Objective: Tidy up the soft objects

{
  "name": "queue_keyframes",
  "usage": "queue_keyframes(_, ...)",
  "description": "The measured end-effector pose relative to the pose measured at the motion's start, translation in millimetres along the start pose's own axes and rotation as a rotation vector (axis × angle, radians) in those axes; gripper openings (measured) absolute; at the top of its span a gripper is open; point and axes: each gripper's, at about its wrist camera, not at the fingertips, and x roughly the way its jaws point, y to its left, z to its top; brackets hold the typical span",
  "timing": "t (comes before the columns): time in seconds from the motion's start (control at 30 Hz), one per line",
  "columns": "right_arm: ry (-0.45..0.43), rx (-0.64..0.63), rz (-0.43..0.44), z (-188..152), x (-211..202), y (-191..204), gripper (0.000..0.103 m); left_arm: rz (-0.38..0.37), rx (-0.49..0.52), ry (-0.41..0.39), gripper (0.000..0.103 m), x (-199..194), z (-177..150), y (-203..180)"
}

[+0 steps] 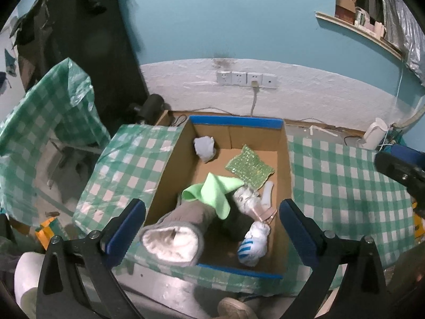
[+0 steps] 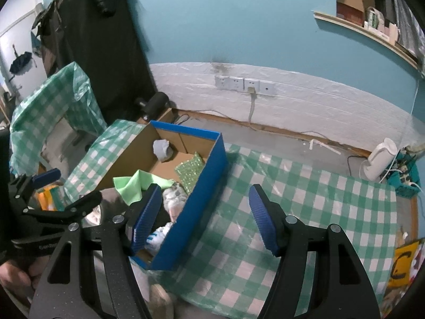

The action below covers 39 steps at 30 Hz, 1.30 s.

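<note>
Left gripper (image 1: 212,228) spread wide, nothing between its blue pads, held above the near end of the box (image 1: 288,175); right gripper (image 2: 205,218) likewise spread and empty, over the checked cloth (image 2: 305,199) just right of the box's blue outer wall, its left finger (image 2: 146,218) overlapping the box's inside in view; box open-topped, brown cardboard inside, blue along the rims, standing on the green-and-white checked table; soft things all inside it: grey fleece-lined boot (image 1: 175,236) at the near left, its white-lined mouth tipped toward the camera over the near rim; green cloth (image 1: 215,194) draped across the boot's far end; white sock with blue stripes (image 1: 253,246) at the near right; a crumpled pale bundle (image 1: 245,198) between cloth and sock, kind unclear; green sparkly scrubber (image 1: 249,168) flat on the floor toward the far right; pale blue-grey wad (image 1: 204,147) against the far left corner; wall sockets (image 1: 245,78) behind, one with a cable plugged in; white kettle (image 2: 378,159) at the table's far right edge; yellow item (image 2: 402,263) at the right edge of the right view, partly cut off
</note>
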Motion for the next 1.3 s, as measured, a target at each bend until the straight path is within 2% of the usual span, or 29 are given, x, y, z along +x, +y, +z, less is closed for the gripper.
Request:
queue_keyframes(0.23,0.001,0.011,-0.009,-7.6,-7.1,-12.2,0.068,-0.004,-0.013,-0.007,0.101,-3.6,2.3,-0.9)
queue_keyframes(0.53,0.025,0.037,-0.014,-13.1,-3.0,-22.1,0.068,-0.001,0.017,0.009,0.101,-1.1,0.8,-11.7)
queue_keyframes(1.3,0.026,0.033,-0.015,-15.2,-3.5,-23.9,0.068,-0.009,0.027,0.013,0.101,-2.3,0.3,-15.2)
